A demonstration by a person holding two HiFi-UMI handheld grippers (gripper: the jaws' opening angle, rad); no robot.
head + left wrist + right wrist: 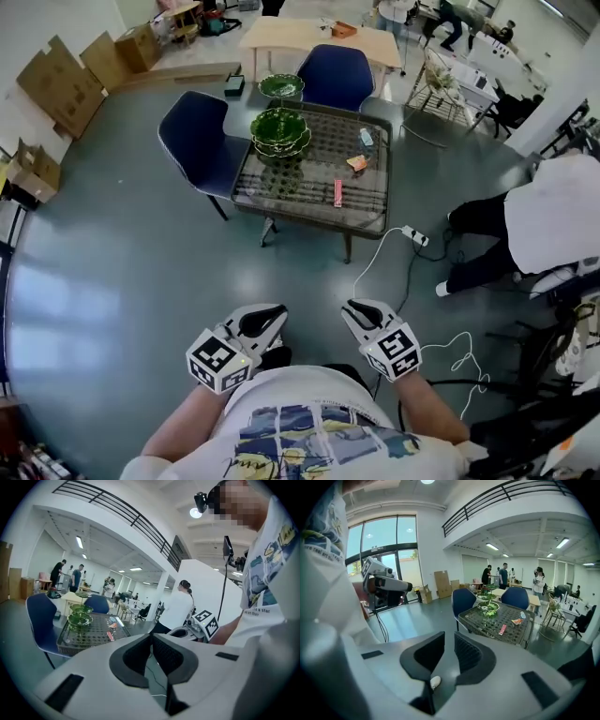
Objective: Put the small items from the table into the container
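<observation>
A wide hall with a smooth grey floor (122, 272) spreads below the person, who stands well apart from the work. Nearest, both tools are carried low in front of the body and point ahead toward the table, which reads as an approach rather than a reach. The left gripper (272, 322) has its pads clenched together at the tips, with nothing between them. The right gripper (354, 309) is slightly released, with a narrow slot between its pads. That slot is empty too, so it is probably readied for a 1st pick. Past them a white cable (370, 258) crosses the floor to a power strip (415, 236) near the table's corner, something to step around.

The table (309, 183) is low, with a dark mesh top. 3 small items lie apart on its right half: a red bar (338, 193) nearest, an orange packet (357, 162) beyond it, and a pale blue item (366, 138) farthest. On the left half sits a green bowl (279, 131), most likely the container. No item shows inside it, so the task looks unstarted. A 2nd green dish (281, 86) shows past it, and I cannot tell what carries it.

2 blue chairs (197, 141) flank the far side. Beyond are a wooden table (319, 37) and cardboard boxes (56, 84) against the wall, and a seated person in white (553, 220) is at the right.
</observation>
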